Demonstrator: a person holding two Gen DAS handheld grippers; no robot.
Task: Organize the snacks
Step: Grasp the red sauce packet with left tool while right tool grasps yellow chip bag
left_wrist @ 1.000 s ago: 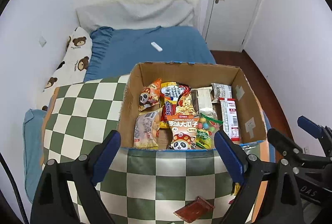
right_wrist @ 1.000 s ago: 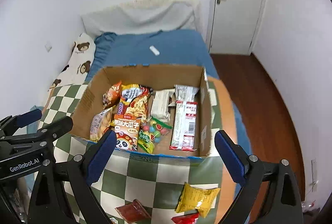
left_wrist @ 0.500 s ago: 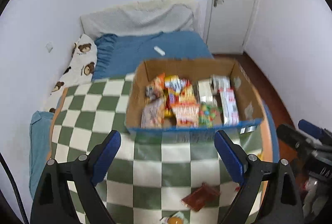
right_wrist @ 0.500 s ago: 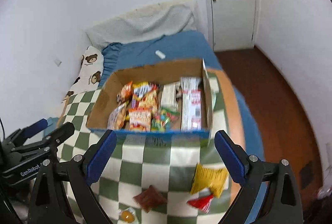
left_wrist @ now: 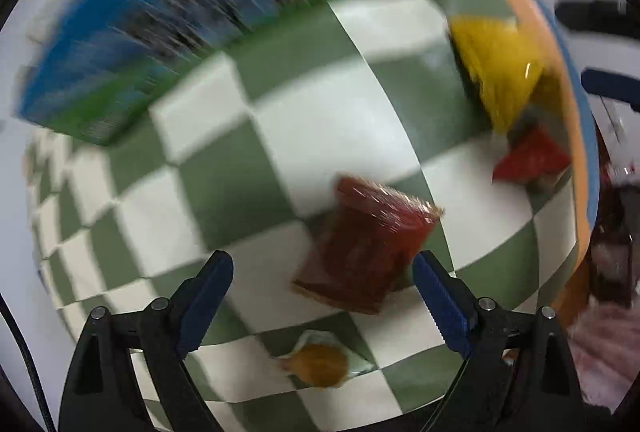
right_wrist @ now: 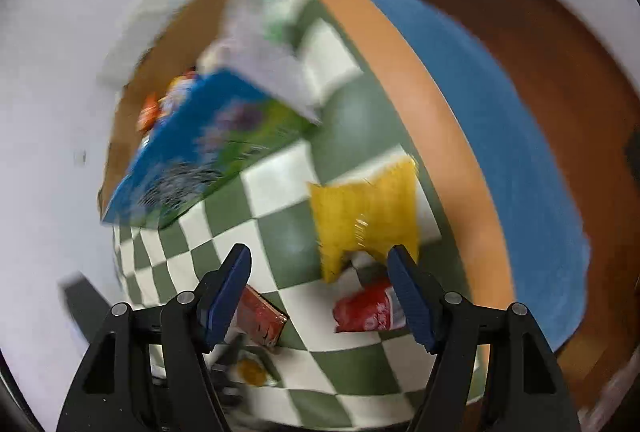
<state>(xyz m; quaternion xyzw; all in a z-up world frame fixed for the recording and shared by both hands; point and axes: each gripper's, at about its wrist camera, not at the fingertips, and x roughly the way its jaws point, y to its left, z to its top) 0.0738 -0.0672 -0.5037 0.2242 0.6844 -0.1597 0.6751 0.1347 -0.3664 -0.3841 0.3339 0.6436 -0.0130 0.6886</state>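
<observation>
Both views are motion-blurred. My left gripper is open and empty, low over the checkered cloth, with a dark red snack packet lying between its fingers. A small orange wrapped candy lies nearer the camera. A yellow bag and a red packet lie to the right. My right gripper is open and empty, just in front of the yellow bag and above the red packet. The snack-filled cardboard box stands behind.
The box's blue-green side fills the upper left of the left wrist view. The cloth's orange edge runs along the right, with blue bedding and brown floor beyond. The dark red packet and candy show by the right gripper's left finger.
Both grippers have dropped and tilted down toward the cloth. The loose packets in front of the box are now close under the fingers; the box has slid to the top of both views.
</observation>
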